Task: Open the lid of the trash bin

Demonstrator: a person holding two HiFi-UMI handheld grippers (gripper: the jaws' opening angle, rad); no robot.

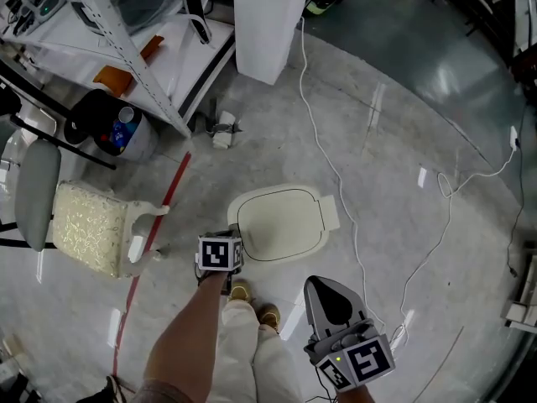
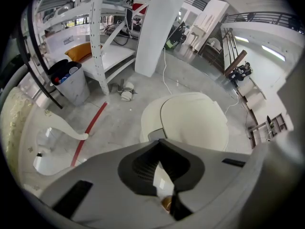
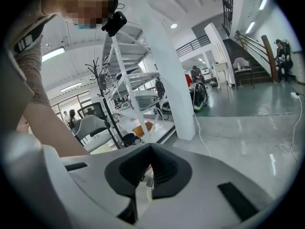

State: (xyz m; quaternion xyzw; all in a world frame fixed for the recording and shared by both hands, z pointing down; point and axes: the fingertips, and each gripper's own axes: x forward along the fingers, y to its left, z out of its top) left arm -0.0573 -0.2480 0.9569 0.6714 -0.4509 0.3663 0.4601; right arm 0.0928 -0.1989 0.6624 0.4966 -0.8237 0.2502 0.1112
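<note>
Head view first: the trash bin (image 1: 252, 250) sits on the grey floor (image 1: 403, 124) dead centre, just ahead of the person's shoes (image 1: 252, 303). Its cream lid (image 1: 281, 222) is down flat, closed. It's an oval with its long axis running left to right across the picture. The squared hinge tab (image 1: 332, 213) is at the right end, and the rounded front end points left.

The left gripper (image 2: 159, 141) is right at that front end, low and aimed along the lid's length. In the left gripper view its 2 jaws meet at the tips with nothing between them. Just past the tips is a small grey tab (image 2: 155, 134) on the bin's near edge. I can't tell whether the tips touch it.

The right gripper (image 3: 150, 146) is held back at the person's right side, well apart from the bin. It points out across the room, and its 2 jaws are also pressed together and empty.

A red line (image 1: 155, 242) crosses the floor left of the bin, and a white cable (image 1: 323, 145) snakes past on the right. A small grey wastebasket (image 1: 147, 141) stands by the white shelving rack (image 1: 126, 49), and a white pillar (image 1: 268, 23) rises beyond.
</note>
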